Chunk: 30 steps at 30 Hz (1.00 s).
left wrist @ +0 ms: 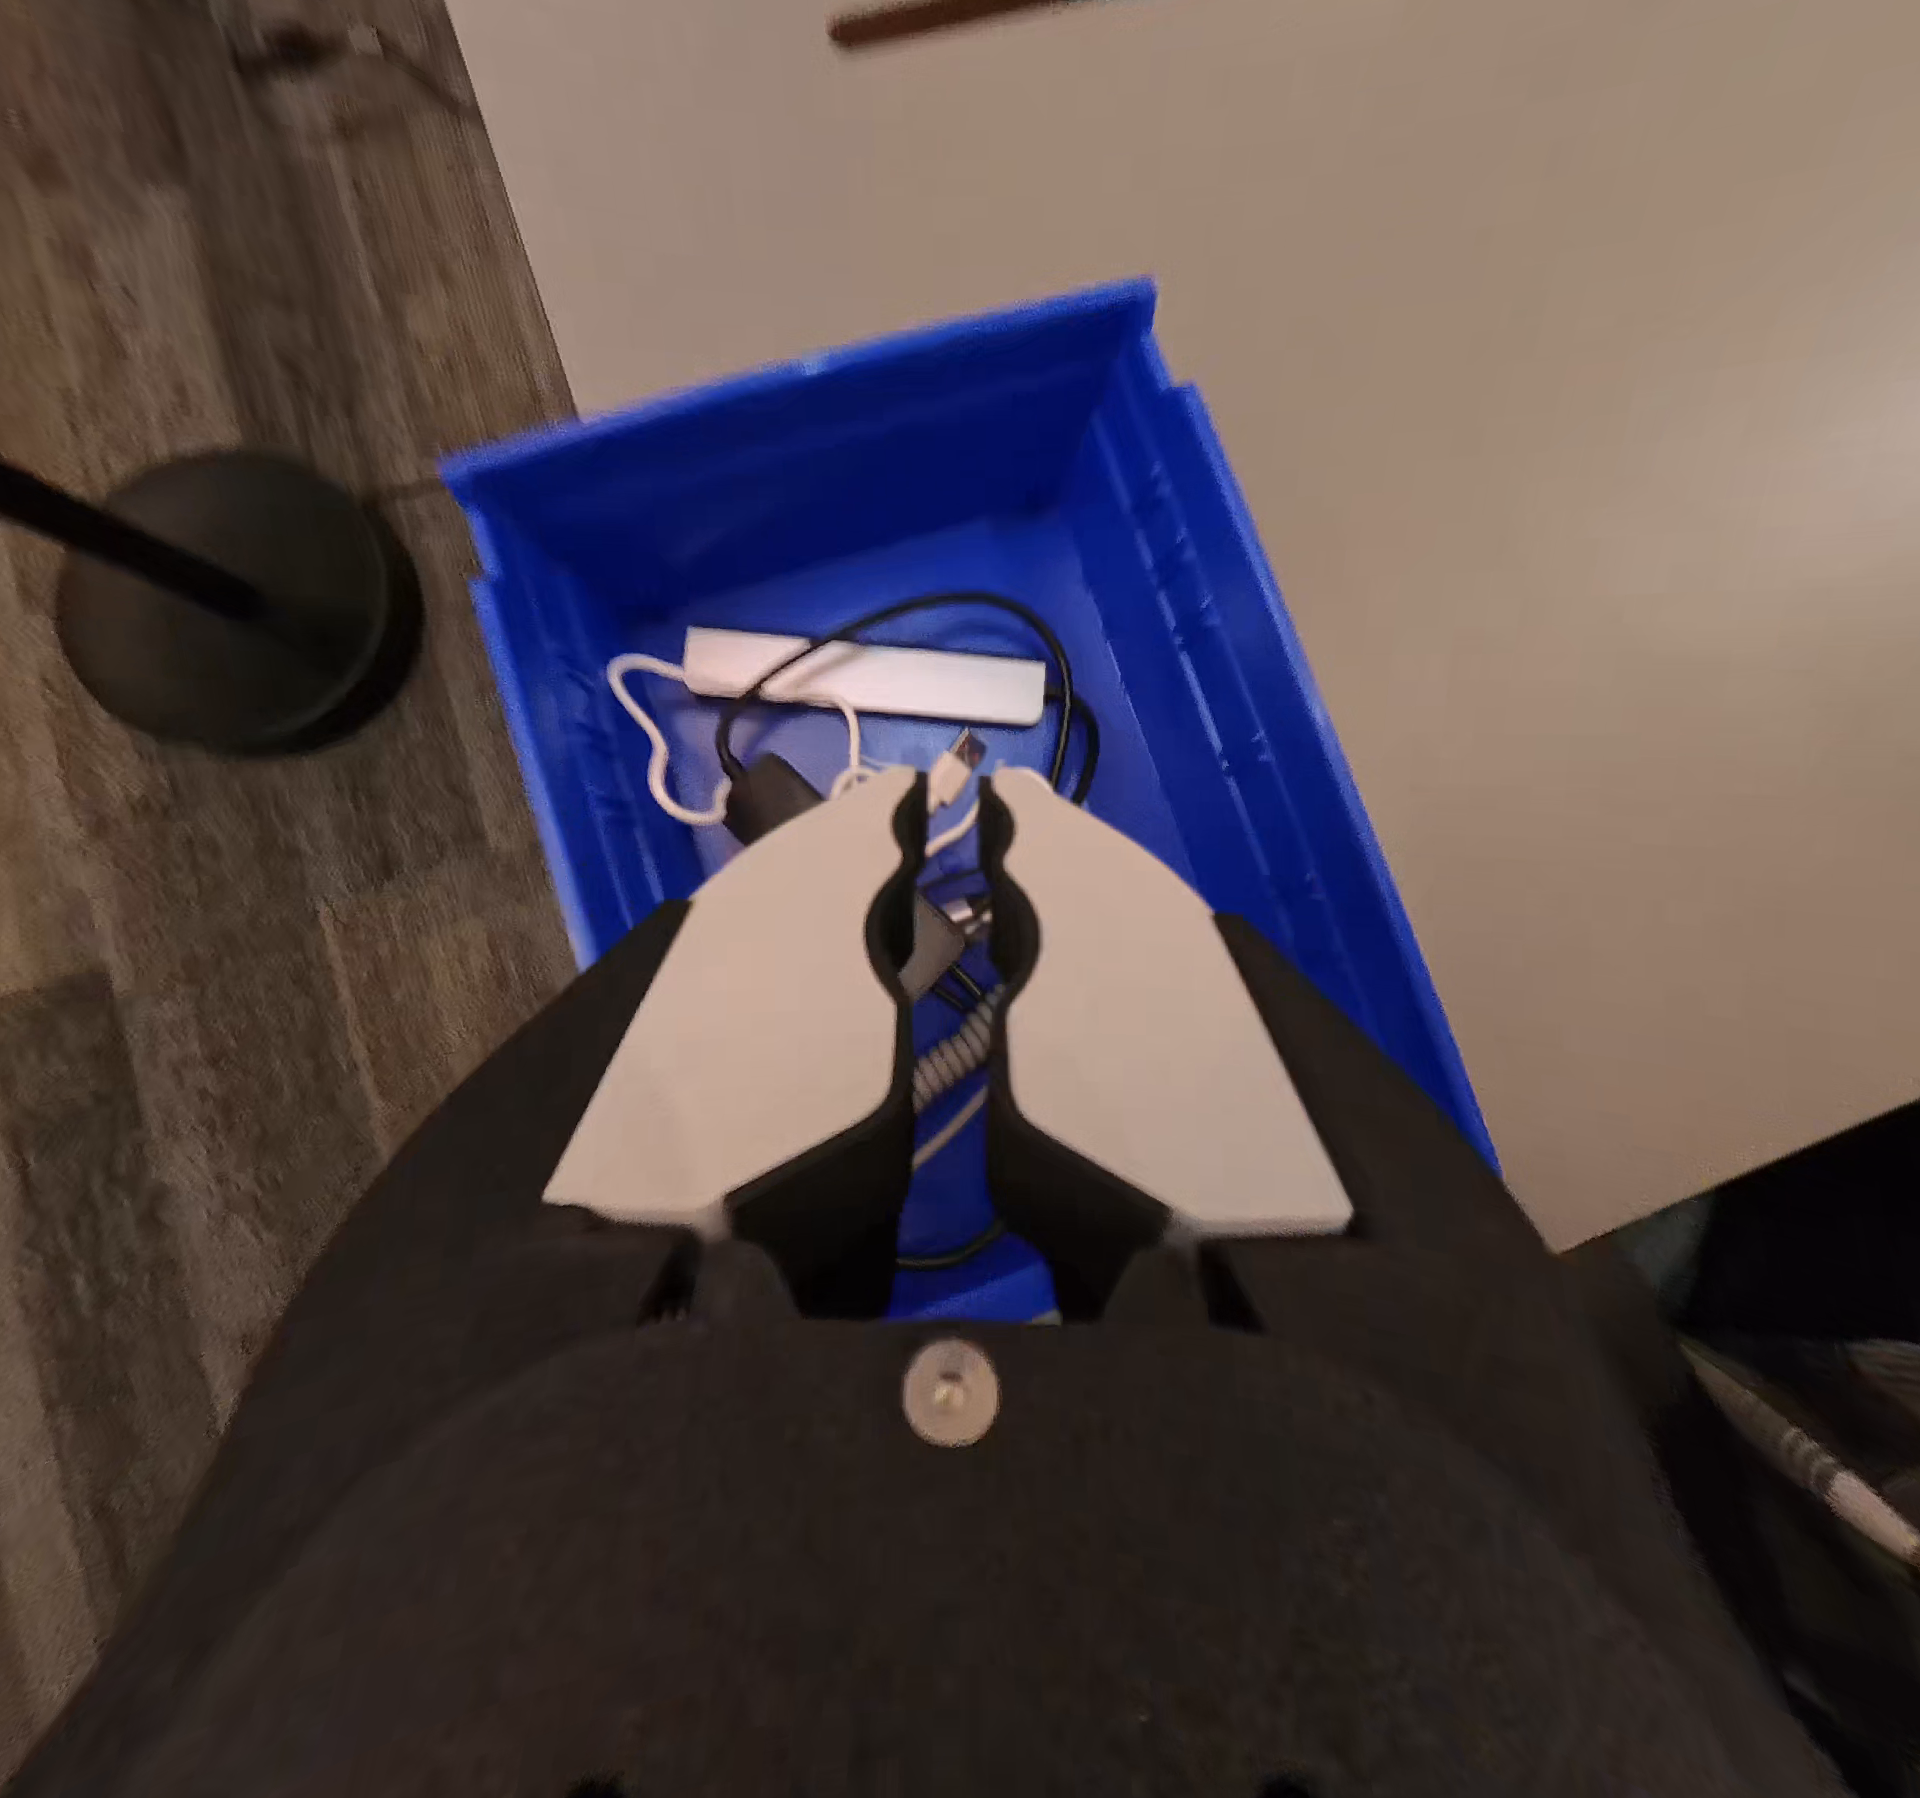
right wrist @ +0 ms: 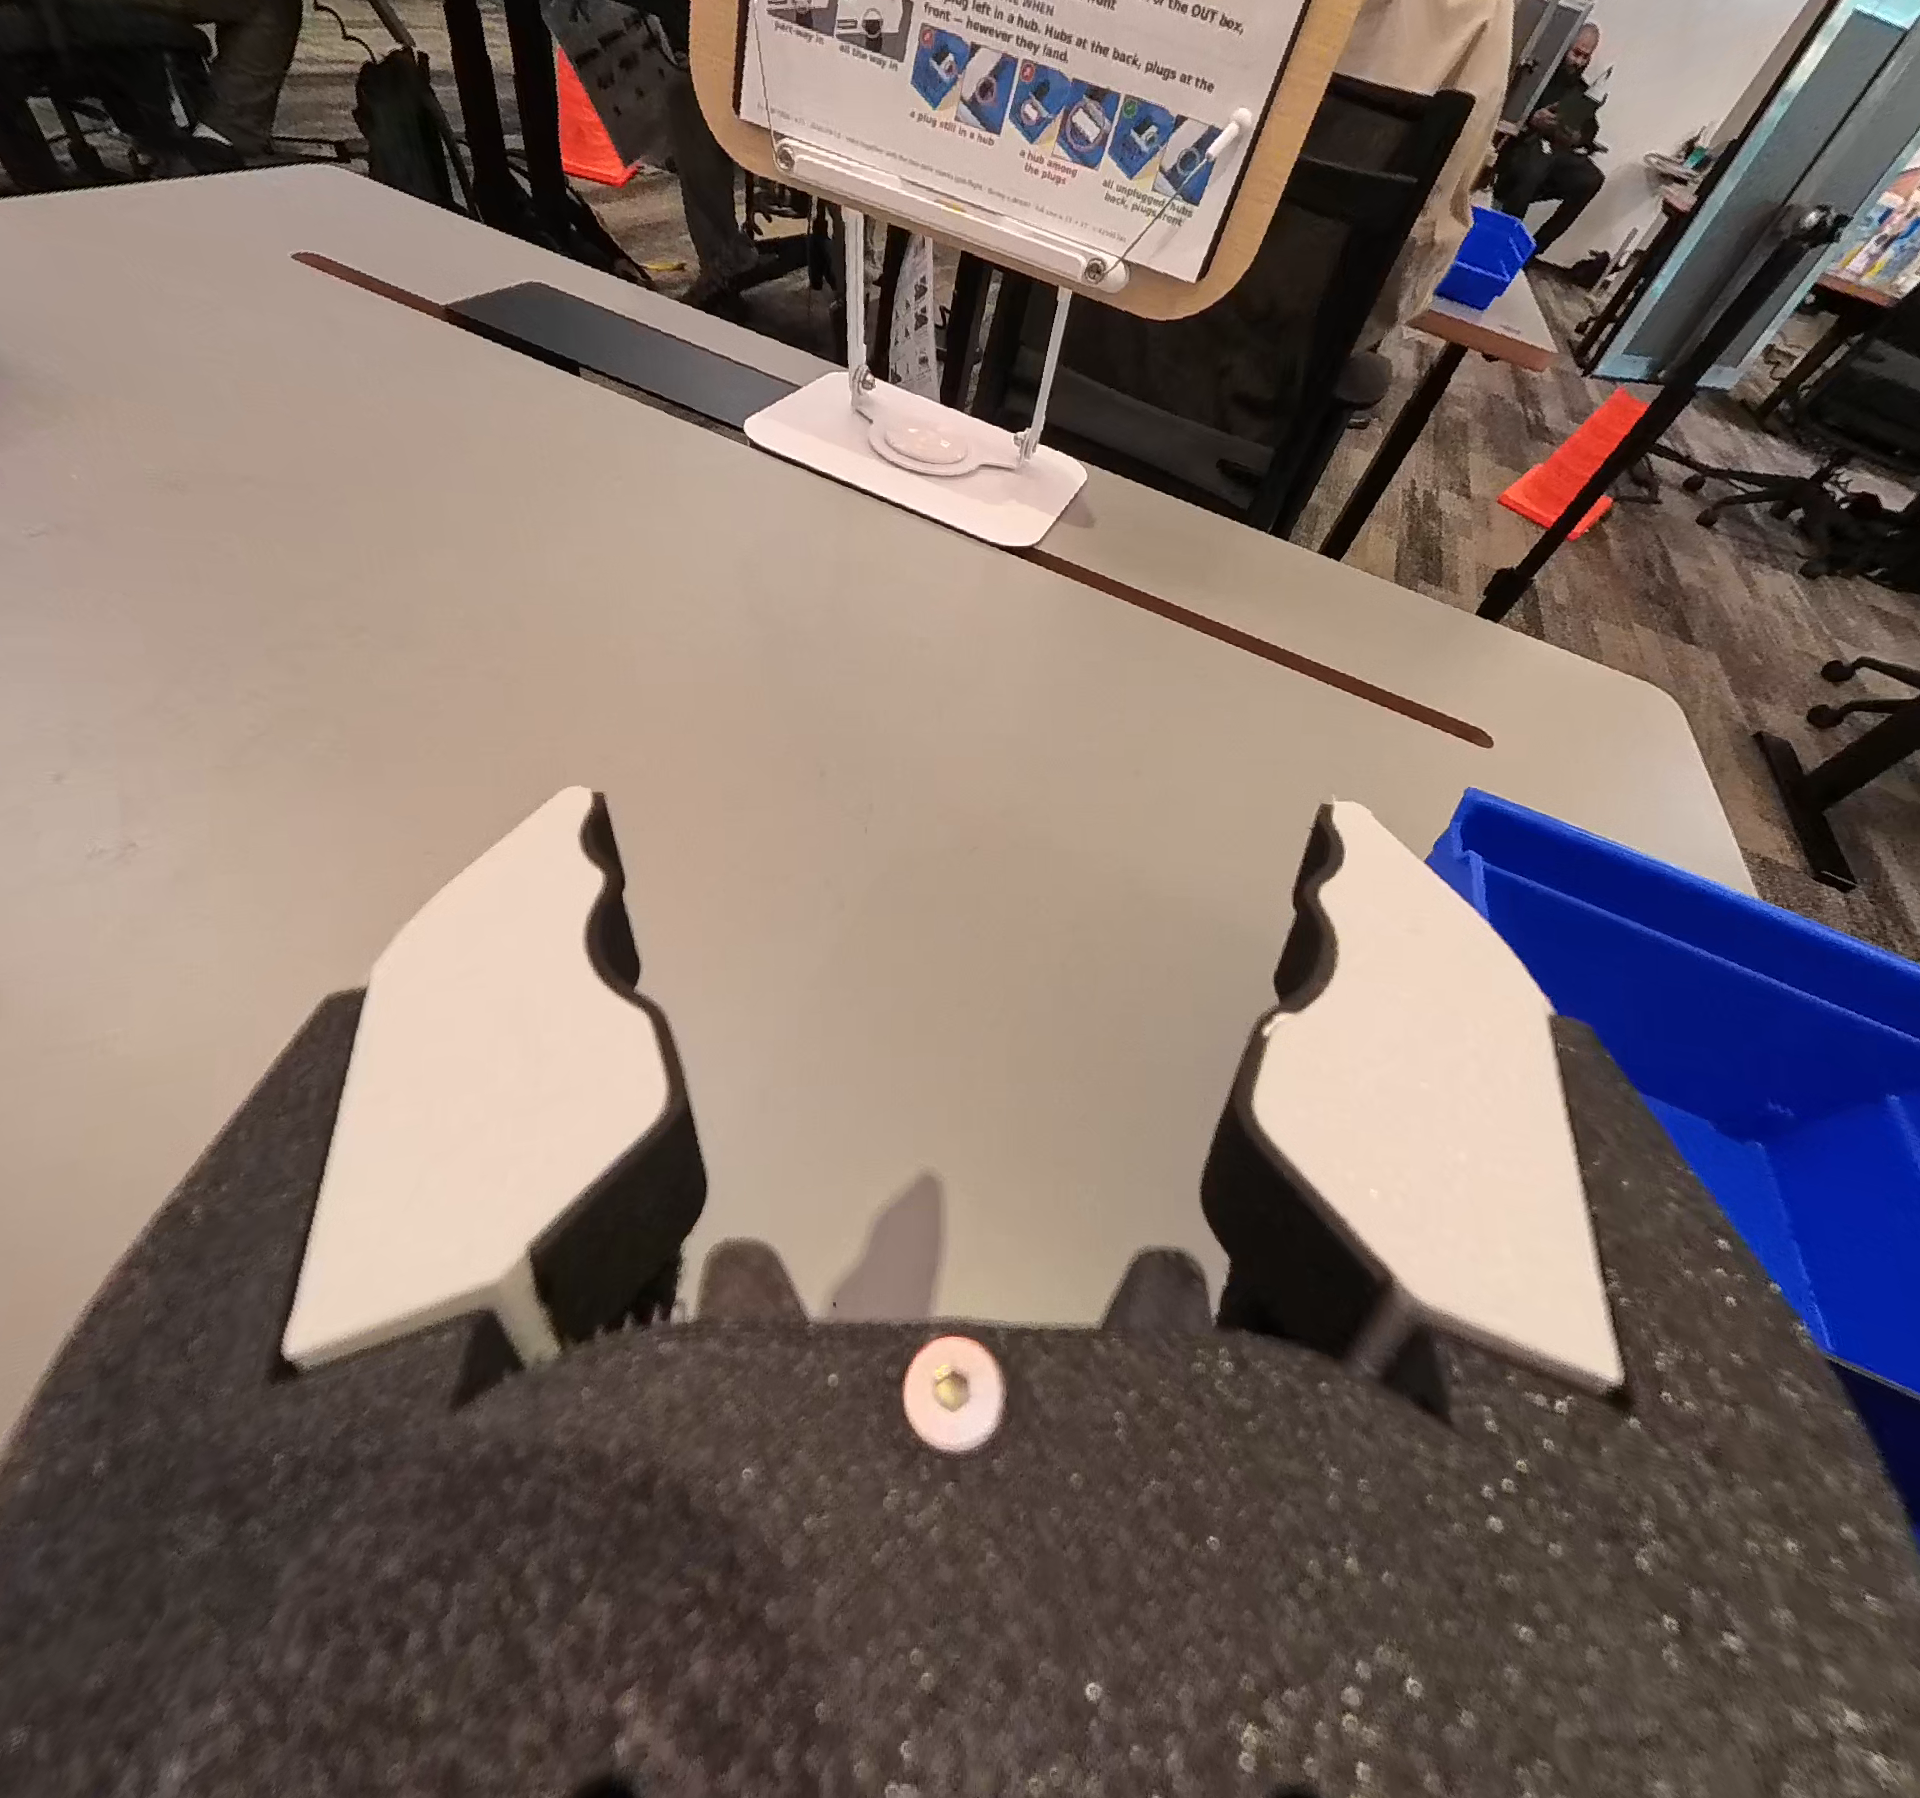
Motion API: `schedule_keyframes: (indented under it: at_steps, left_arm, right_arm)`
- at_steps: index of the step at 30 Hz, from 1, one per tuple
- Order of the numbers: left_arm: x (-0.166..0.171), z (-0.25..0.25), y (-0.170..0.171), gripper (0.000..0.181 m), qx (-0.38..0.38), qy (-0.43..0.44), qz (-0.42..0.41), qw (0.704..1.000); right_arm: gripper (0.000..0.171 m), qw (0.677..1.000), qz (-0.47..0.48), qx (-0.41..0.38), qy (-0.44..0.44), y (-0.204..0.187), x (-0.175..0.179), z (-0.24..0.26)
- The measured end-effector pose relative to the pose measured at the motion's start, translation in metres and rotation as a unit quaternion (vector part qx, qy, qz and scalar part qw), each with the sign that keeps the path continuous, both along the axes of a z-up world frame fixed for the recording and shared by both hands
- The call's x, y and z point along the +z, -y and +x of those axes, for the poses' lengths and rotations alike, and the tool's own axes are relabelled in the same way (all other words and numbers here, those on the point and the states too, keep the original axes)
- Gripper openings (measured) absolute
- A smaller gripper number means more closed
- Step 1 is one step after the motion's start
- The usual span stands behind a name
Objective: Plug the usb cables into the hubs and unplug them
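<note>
In the left wrist view, a white usb hub (left wrist: 868,678) lies flat near the middle of the frame, on the floor of a blue bin (left wrist: 790,460), toward the bin's far wall. A thin white cable (left wrist: 649,740) leaves its left end and loops down the left side of the bin. A black cable (left wrist: 1049,647) arcs over the hub and down its right side, and a black plug body (left wrist: 764,792) lies just below the hub, left of center. A small silver usb plug (left wrist: 961,761) shows right at the fingertips of the left gripper (left wrist: 951,784). The fingers are drawn nearly together with only a narrow gap between them; the frame is blurred, so I cannot tell whether they pinch the plug or merely hang above it. Through the gap lower down, a coiled gray cable (left wrist: 956,1062) and more connectors are visible.

The bin sits at the corner of a pale table (left wrist: 1455,346). At the left of the frame is wood-look floor with a round black stand base (left wrist: 239,605).

In the right wrist view, the right gripper (right wrist: 961,813) is spread wide, grasping nothing, over bare tabletop (right wrist: 416,553). A blue bin (right wrist: 1714,1000) sits at the right edge of the frame. At top center stands an instruction board (right wrist: 1018,65) on a white base (right wrist: 914,449).
</note>
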<state>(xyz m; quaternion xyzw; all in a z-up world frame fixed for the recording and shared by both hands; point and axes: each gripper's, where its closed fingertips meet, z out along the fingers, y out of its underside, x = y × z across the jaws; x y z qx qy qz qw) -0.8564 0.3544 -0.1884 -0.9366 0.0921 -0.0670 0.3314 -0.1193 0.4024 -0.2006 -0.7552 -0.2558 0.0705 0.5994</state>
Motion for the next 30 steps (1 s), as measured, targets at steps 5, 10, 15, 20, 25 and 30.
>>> schedule_keyframes:
  at_steps: [5,10,15,20,25,30]
  left_arm:
    - [-0.058,-0.002,0.005,0.042,0.043,0.009,-0.092,0.995]
    - [-0.085,-0.006,0.008,0.055,0.073,0.001,-0.142,0.987]
    - [-0.103,-0.012,0.008,0.058,0.102,-0.023,-0.165,0.981]
    - [-0.122,-0.014,0.005,0.06,0.144,-0.02,-0.188,0.971]
    - [-0.141,-0.021,0.006,0.059,0.184,-0.013,-0.213,0.959]
    - [-0.164,-0.015,0.013,0.058,0.199,0.037,-0.248,0.947]
  right_arm:
    - [0.121,1.0,-0.001,-0.001,0.001,0.0,-0.001,0.002]
    - [0.122,1.0,-0.006,0.0,0.002,0.0,-0.005,0.002]
    - [0.122,1.0,-0.01,0.003,-0.003,-0.003,-0.009,0.001]
    - [0.122,1.0,-0.012,0.011,-0.006,-0.005,-0.013,-0.002]
    - [0.123,1.0,-0.012,0.012,-0.015,-0.006,-0.016,0.004]
    - [0.122,1.0,-0.012,0.011,-0.023,-0.006,-0.019,0.012]
